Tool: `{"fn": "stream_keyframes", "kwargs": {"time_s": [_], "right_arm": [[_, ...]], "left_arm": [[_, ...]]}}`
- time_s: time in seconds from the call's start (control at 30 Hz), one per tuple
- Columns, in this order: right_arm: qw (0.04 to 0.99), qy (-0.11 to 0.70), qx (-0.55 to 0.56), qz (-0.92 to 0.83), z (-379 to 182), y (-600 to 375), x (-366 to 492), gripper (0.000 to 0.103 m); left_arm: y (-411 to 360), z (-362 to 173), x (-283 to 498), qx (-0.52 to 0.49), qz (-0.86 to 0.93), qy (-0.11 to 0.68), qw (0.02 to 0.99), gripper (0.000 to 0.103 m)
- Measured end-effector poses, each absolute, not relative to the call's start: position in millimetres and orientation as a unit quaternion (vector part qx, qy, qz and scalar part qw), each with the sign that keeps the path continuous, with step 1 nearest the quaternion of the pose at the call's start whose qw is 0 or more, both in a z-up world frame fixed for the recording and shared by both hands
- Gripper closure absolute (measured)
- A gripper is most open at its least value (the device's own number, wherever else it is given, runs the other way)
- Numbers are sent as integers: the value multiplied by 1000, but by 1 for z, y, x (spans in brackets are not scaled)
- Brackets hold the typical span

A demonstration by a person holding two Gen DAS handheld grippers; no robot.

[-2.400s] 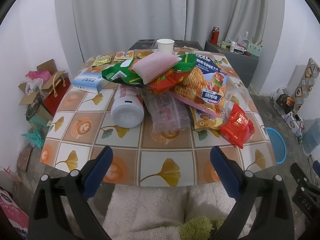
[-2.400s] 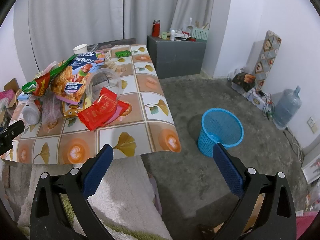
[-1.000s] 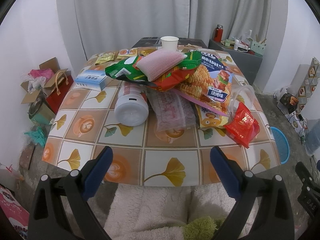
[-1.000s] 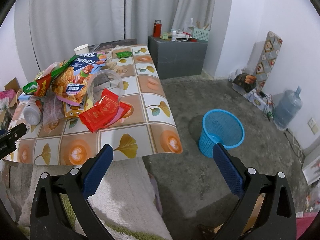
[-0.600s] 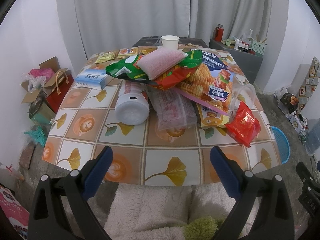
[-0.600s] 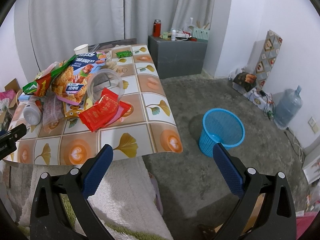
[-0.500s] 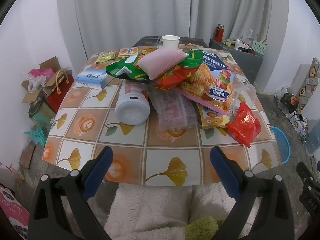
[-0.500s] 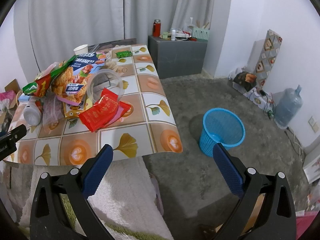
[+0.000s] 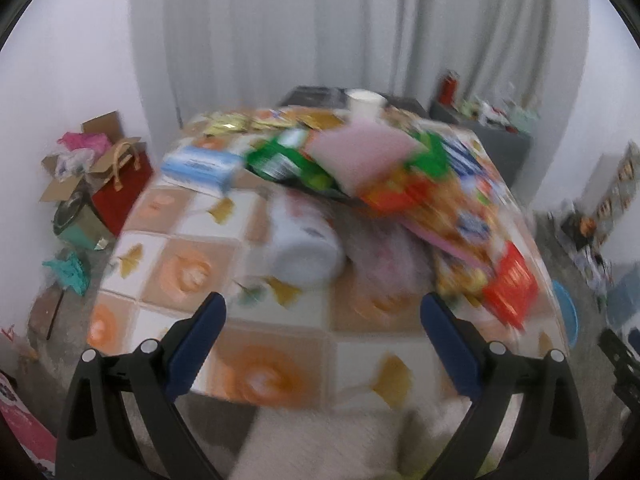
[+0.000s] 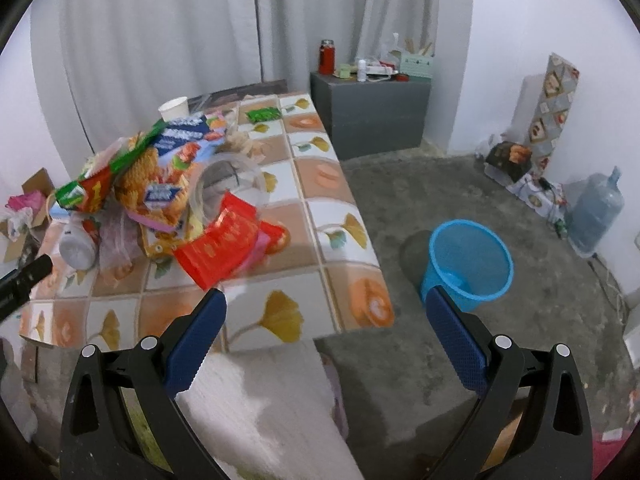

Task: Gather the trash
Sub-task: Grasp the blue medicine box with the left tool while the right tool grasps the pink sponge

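A heap of trash lies on the tiled table (image 9: 256, 376): a white bottle (image 9: 306, 254) on its side, a green snack bag (image 9: 288, 162), a pink packet (image 9: 366, 154), a red packet (image 9: 510, 284) and a large chips bag (image 10: 164, 192). The left wrist view is blurred. My left gripper (image 9: 322, 316) is open and empty over the table's near edge. My right gripper (image 10: 324, 312) is open and empty, near the table's front right corner. The red packet (image 10: 222, 242) lies just beyond its left finger. A blue basket (image 10: 468, 266) stands on the floor to the right.
A paper cup (image 10: 174, 108) and small sachets sit at the table's far end. A grey cabinet (image 10: 372, 112) stands behind. A water jug (image 10: 596, 214) and boxes line the right wall. Cardboard boxes and a red bag (image 9: 120, 190) sit left of the table. A white fluffy seat (image 10: 260, 408) lies below.
Both grippers have moved forward towards the table, so the trash heap looks closer. The left wrist view has become motion-blurred. Both grippers stay open.
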State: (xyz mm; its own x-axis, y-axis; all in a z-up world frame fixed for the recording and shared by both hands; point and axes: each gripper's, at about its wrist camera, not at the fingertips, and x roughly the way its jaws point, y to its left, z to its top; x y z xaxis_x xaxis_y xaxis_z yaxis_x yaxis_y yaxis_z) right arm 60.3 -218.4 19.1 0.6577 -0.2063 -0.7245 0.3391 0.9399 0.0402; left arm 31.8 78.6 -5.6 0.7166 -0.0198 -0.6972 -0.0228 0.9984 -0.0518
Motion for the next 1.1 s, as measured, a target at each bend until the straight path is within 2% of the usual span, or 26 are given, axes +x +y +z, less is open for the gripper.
{"fn": "stream_keyframes", "kwargs": {"time_s": [0.1,0.23,0.47,0.7,1.1], "right_arm": [[919,361,91,-131,34,-220,71,7],[938,328,77,-83,61,-211,95,7],[939,331,56,80,94,-172,161,7],[898,388,48,200,103,-127,247,7],[856,453,-21,250,84,-65,313,7]], "left_arm": [[117,3,52,-62,16,358,932,7],[180,8,97,-160,-6,366,917,7],[254,-11,205,-265,12,451,852,7],[283,-44,290,-303,65,524,794,7],[292,-84,338,-309,130,567,753,7]]}}
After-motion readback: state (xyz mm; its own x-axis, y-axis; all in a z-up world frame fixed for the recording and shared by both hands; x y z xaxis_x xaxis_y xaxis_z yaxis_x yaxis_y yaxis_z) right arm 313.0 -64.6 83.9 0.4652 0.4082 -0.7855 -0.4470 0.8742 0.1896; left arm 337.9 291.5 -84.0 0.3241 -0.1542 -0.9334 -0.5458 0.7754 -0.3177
